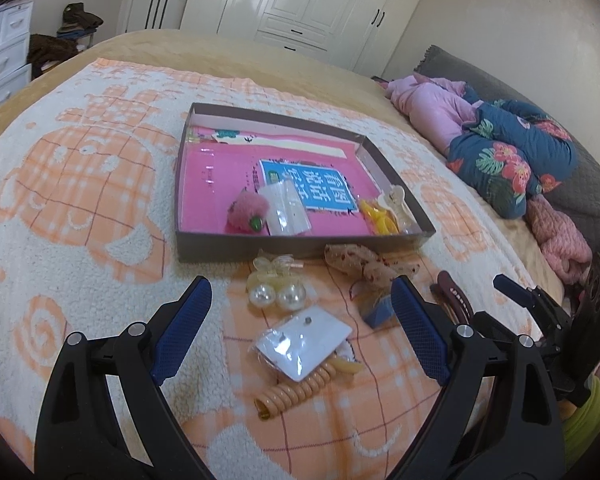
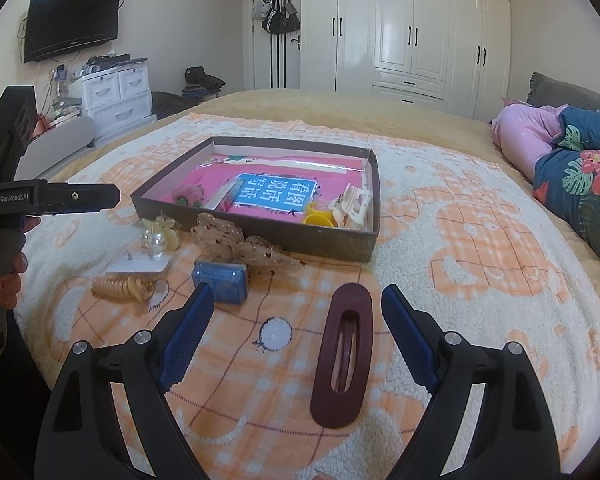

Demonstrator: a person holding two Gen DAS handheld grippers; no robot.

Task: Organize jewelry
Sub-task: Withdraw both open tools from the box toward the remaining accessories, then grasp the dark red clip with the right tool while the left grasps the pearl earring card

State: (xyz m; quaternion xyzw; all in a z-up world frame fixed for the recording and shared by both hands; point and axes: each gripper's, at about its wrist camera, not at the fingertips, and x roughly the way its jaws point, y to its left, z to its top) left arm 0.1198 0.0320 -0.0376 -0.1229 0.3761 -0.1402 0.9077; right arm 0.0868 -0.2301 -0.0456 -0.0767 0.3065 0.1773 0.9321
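We start at our left gripper (image 1: 302, 296): its blue fingers (image 1: 182, 328) are spread wide and released, nothing pressed between them. Between and just below them on the blanket (image 1: 80, 208) lies a white earring card (image 1: 306, 342) in a clear sleeve, resting partly over a coiled orange hair tie (image 1: 300, 390). Just beyond sit two pearl balls (image 1: 278, 296) with a pale yellow clip (image 1: 274, 266) touching them on the far side. To the right, a lacy bow (image 1: 366, 262) and a small blue box (image 1: 378, 312), partly hidden by the right finger.

Over to our right gripper (image 2: 298, 304): fingers (image 2: 188, 328) also wide and released. A long maroon hair clip (image 2: 342, 354) lies flat on the blanket between them, nearer the right finger, not touched by either one. The blue box sits just past the left finger.

Farther out, the shallow dark tray (image 1: 300, 246) stands on the bed with a pink book (image 1: 216, 176) lining its floor. Inside, near the front wall, we see a fuzzy pink pom-pom (image 1: 248, 210), a clear packet (image 1: 286, 208), and in the right corner a yellow piece (image 1: 374, 216) beside a cream claw clip (image 1: 398, 202).

At the far right of the bed, folded pink and floral bedding (image 1: 500, 152); behind it all, white wardrobes (image 2: 412, 28).
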